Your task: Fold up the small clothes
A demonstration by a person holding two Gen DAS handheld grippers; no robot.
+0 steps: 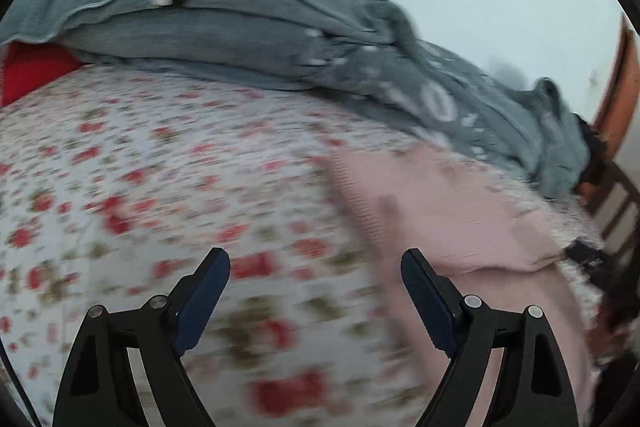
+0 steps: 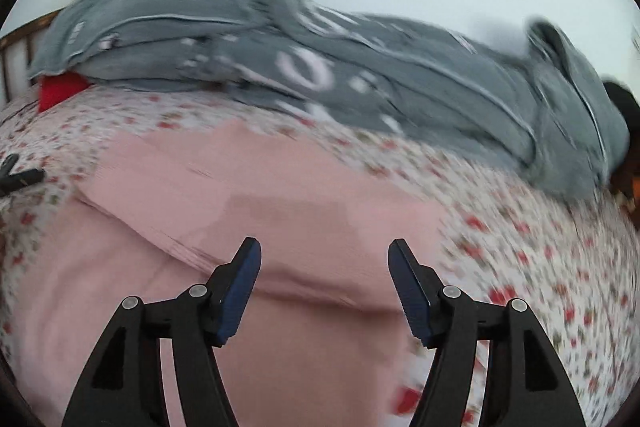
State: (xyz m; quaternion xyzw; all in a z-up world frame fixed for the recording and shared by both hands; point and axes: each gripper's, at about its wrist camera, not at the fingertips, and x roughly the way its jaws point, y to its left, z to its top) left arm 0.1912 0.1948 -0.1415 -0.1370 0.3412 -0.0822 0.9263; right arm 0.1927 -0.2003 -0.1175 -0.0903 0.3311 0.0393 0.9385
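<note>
A pink ribbed garment lies spread on a bed with a floral sheet. In the left wrist view the garment lies to the right. My left gripper is open and empty above the floral sheet, just left of the garment's edge. My right gripper is open and empty above the garment, over a fold line across it. The other gripper's tip shows at the left edge of the right wrist view and at the right of the left wrist view. Both views are blurred.
A rumpled grey blanket with white marks lies along the back of the bed; it also shows in the right wrist view. A red cushion sits under its left end. A wooden bed frame stands at the right.
</note>
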